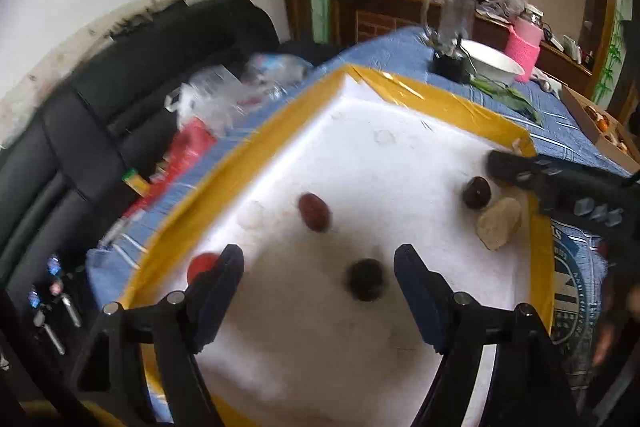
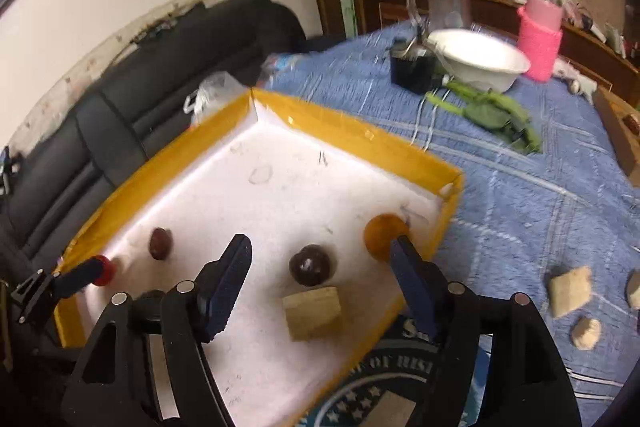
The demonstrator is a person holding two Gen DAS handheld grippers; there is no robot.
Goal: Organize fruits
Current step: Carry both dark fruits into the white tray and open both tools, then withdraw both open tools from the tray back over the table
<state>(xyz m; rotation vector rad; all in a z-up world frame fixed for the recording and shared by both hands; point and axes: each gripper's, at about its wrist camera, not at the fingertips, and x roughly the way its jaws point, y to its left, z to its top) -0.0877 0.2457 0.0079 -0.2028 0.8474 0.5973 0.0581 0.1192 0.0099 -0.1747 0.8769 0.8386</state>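
Both jaws I see released, nothing gripped: left gripper [image 1: 318, 259] and right gripper [image 2: 322, 247] hover over the yellow-rimmed tray [image 2: 340, 135]. Inside lie a tan block [image 2: 313, 311], an orange fruit [image 2: 382, 233], a dark plum [image 2: 310, 265], and a reddish plum [image 1: 314, 211].

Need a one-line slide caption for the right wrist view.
Right gripper open above a yellow-rimmed white tray, dark round fruit and tan block between its fingers.

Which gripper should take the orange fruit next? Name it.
Right. The right gripper is open, with the orange fruit beside its right finger; the left gripper is across the tray.
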